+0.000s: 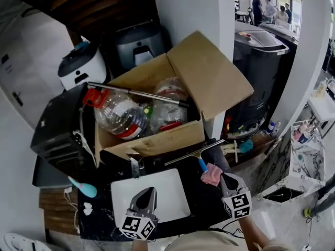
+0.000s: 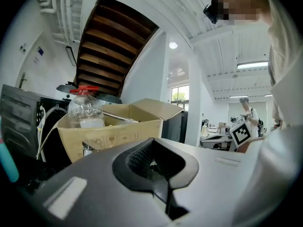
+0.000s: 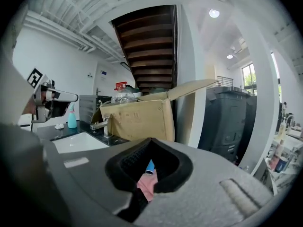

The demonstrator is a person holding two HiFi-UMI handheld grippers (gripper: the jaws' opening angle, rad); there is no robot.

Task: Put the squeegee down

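On the dark counter (image 1: 201,195), head view: squeegee (image 1: 194,155) lies by the cardboard box (image 1: 157,140), blue handle toward the right gripper (image 1: 224,179). Left gripper view: left gripper (image 2: 154,163) closed, empty. Right gripper view: jaws closed, seemingly pinching a pink cloth (image 3: 146,187), handle tip just beyond. Should back off straight, not snagging the handle.

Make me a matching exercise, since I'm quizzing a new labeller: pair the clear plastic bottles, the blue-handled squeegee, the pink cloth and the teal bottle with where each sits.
Things:
1. clear plastic bottles with red caps
2. blue-handled squeegee
3. pink cloth
4. teal bottle

Places:
A. on the dark counter, left of the white sink
B. between the right gripper's shut jaws
C. inside the brown cardboard box
D. lying between box and sink

Pairs: 1-C, 2-D, 3-B, 4-A
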